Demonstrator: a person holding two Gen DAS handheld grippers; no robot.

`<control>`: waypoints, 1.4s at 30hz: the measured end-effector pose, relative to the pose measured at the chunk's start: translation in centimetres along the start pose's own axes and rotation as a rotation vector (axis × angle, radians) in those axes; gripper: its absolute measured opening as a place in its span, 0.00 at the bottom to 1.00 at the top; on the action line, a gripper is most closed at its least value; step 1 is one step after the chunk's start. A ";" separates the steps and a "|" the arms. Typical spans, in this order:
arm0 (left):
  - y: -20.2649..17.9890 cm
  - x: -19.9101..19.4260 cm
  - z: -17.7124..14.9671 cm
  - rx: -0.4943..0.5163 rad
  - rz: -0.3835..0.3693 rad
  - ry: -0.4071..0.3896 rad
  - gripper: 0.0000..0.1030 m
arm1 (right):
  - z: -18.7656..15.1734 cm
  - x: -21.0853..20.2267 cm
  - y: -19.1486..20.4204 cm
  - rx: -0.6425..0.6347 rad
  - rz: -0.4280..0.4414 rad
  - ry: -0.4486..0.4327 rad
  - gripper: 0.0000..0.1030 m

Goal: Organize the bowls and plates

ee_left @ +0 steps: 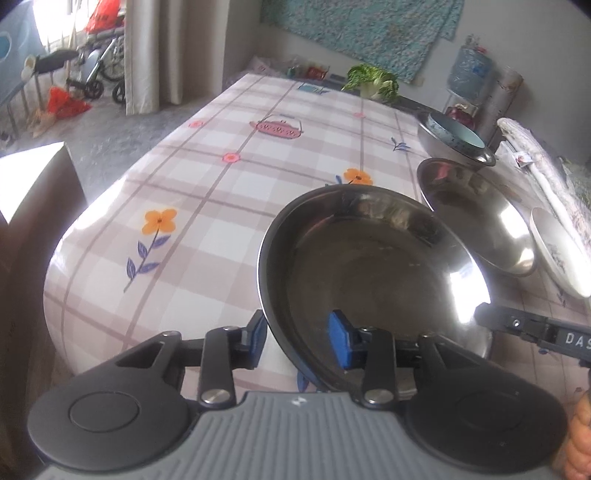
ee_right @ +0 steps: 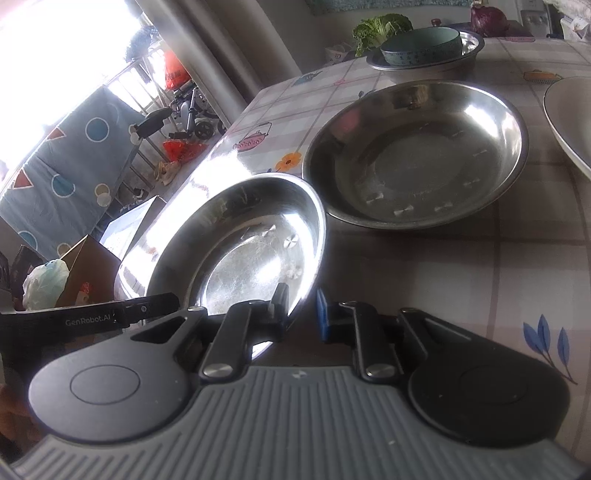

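A steel plate [ee_left: 373, 273] is tilted up off the checked tablecloth [ee_left: 221, 192], held at two sides. My left gripper [ee_left: 301, 341] has its blue pads on either side of the plate's near rim, shut on it. My right gripper [ee_right: 301, 310] clamps the opposite rim of the same plate [ee_right: 243, 247]; its finger shows in the left wrist view [ee_left: 532, 328]. A second, larger steel plate [ee_right: 413, 151] lies flat just beyond, also in the left wrist view [ee_left: 476, 214]. Further back a teal bowl [ee_right: 421, 46] sits inside a steel basin [ee_right: 469, 44].
A white ceramic plate [ee_right: 569, 122] lies at the right, also in the left wrist view [ee_left: 557, 251]. A cabbage [ee_left: 369, 81] and a red onion [ee_right: 487, 18] sit at the table's far end. A wrapped bundle [ee_left: 546, 173] lies along the right edge. A cardboard box [ee_right: 85, 273] stands beside the table.
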State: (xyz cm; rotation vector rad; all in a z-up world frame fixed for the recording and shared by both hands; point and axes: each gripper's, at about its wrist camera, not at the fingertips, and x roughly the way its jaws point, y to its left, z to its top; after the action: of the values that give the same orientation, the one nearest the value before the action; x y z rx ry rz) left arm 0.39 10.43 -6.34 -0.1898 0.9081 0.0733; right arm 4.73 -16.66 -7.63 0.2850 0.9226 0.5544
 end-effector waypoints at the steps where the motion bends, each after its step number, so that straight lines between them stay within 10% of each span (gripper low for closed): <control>1: -0.1 0.0 0.1 0.023 0.012 -0.012 0.40 | -0.1 -0.2 0.1 -0.003 -0.007 -0.009 0.16; 19: -0.1 1.8 -3.4 -0.042 0.116 -0.286 0.48 | -0.9 0.6 0.1 0.005 -0.036 -0.088 0.16; 22: -0.9 1.2 -4.1 -0.031 0.121 -0.274 0.47 | -0.8 0.8 0.3 -0.001 -0.042 -0.087 0.16; 26: -1.6 0.2 -4.5 -0.022 0.120 -0.238 0.23 | -0.9 1.1 0.4 -0.011 -0.044 -0.086 0.16; 37: 1.2 -1.4 -5.4 -0.046 -0.067 -0.152 0.21 | -2.1 -0.5 0.5 -0.044 -0.015 -0.021 0.14; 42: 2.1 -1.5 -5.0 -0.087 -0.043 -0.185 0.28 | -2.6 -1.3 0.3 -0.050 -0.010 -0.033 0.16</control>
State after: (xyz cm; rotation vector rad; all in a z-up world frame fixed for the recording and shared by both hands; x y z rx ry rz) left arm -4.73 11.53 -8.41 -0.2791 0.7167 0.0895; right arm 1.91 -17.15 -8.14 0.2437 0.8761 0.5611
